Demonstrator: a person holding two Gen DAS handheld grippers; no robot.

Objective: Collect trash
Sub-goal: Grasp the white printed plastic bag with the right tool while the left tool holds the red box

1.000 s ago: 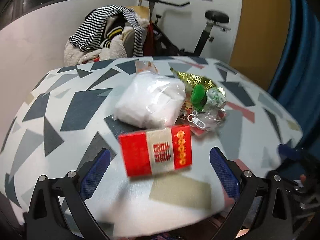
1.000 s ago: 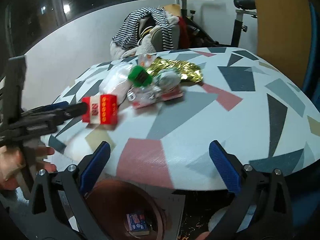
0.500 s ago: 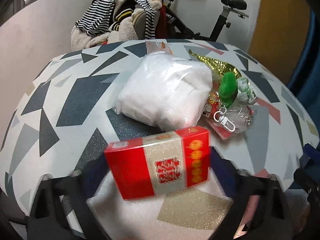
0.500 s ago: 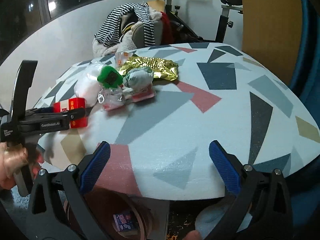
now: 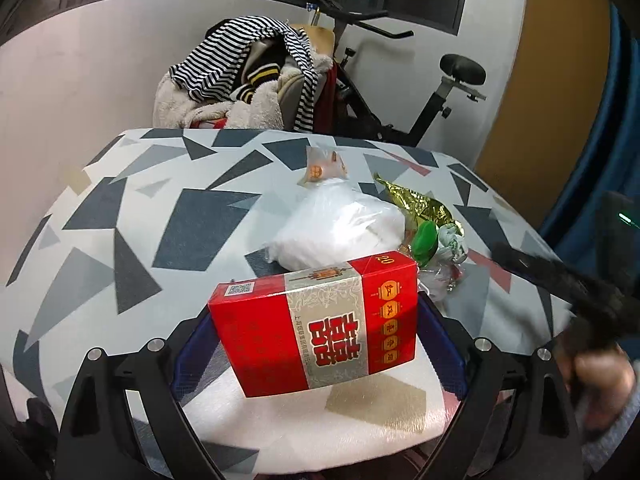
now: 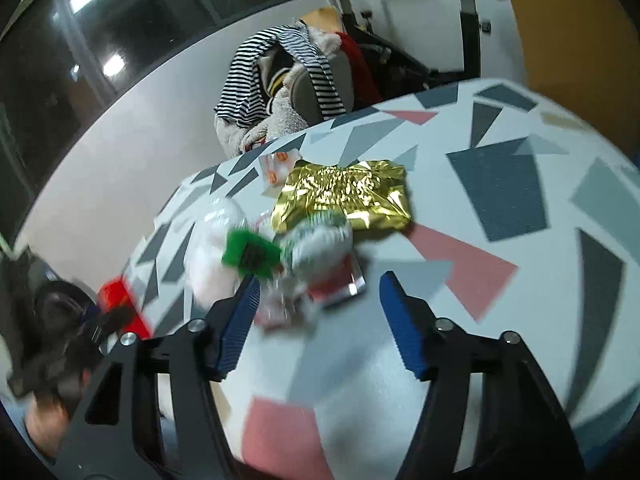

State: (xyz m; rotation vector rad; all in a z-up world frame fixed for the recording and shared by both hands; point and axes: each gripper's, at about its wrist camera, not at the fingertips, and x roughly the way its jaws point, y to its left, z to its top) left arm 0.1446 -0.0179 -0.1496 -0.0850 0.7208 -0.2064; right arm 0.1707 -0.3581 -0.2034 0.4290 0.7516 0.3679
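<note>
1. The left gripper point(image 5: 318, 354), open a second ago, now has its jaws clamped on the red box point(image 5: 316, 322), raised over the desk point(image 5: 132, 216) edge.
2. The right gripper point(image 6: 316, 322) has narrowed, jaws still apart and empty, nearing the clear wrappers point(image 6: 280, 300).
3. Beyond lies the gold foil bag point(image 6: 344, 196).

A round table point(image 5: 132, 208) with a white top patterned in grey, dark blue, pink and tan shards fills the near scene. Behind it, a chair heaped with striped and fleecy clothes point(image 5: 244, 76) stands against a white wall point(image 5: 80, 60). An exercise bike point(image 5: 420, 92) sits to the right, beside an ochre panel point(image 5: 556, 60) and blue curtain point(image 5: 616, 92). Dark windows point(image 6: 60, 52) above reflect ceiling lights.
</note>
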